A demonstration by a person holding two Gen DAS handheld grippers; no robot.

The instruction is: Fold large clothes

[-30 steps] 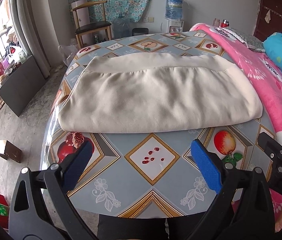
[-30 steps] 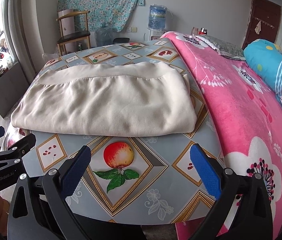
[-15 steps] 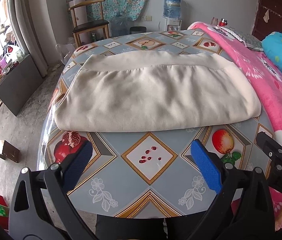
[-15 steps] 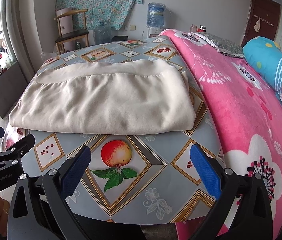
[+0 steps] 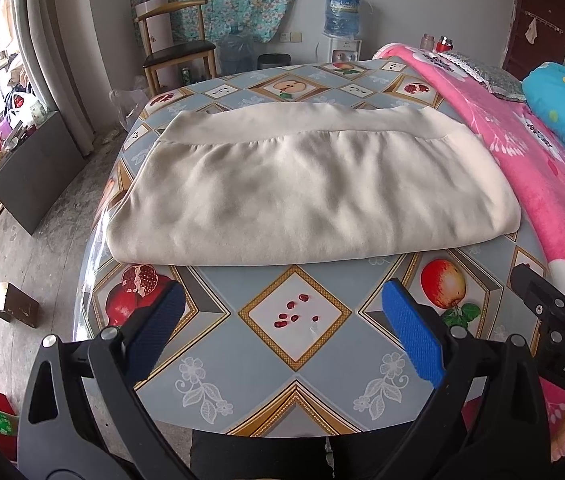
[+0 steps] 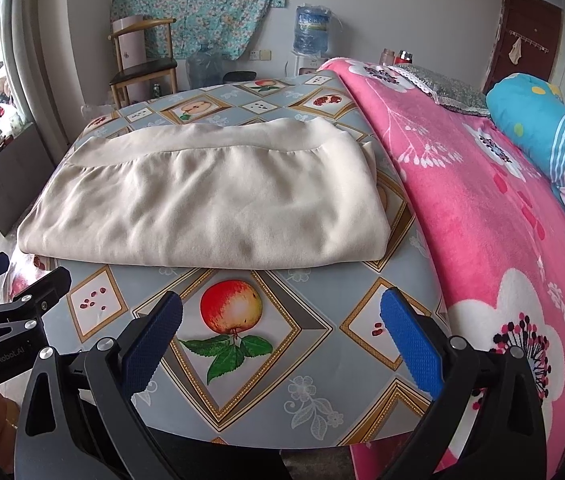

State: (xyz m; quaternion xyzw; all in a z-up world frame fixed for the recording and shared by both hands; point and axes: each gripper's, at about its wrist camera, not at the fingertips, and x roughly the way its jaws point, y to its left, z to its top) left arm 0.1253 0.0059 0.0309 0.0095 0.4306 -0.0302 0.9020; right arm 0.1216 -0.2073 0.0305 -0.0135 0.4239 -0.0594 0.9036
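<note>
Left wrist: box [image 5: 10,307] on floor, left tool [image 5: 280,320] wide open; right wrist: blanket [image 6: 494,216] fills frame, right tool [image 6: 281,322] open, garment [image 6: 206,204] folded on table [image 6: 302,344].

Matt, soft cream cloth garment [image 5: 310,188] lies on a glossy, smooth plastic-looking tablecloth [image 5: 294,364]

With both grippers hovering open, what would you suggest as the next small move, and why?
Probably ease the right hand-held gripper forward to the garment near edge: it lies folded but wide on the table, and both jaws are open and empty.
</note>
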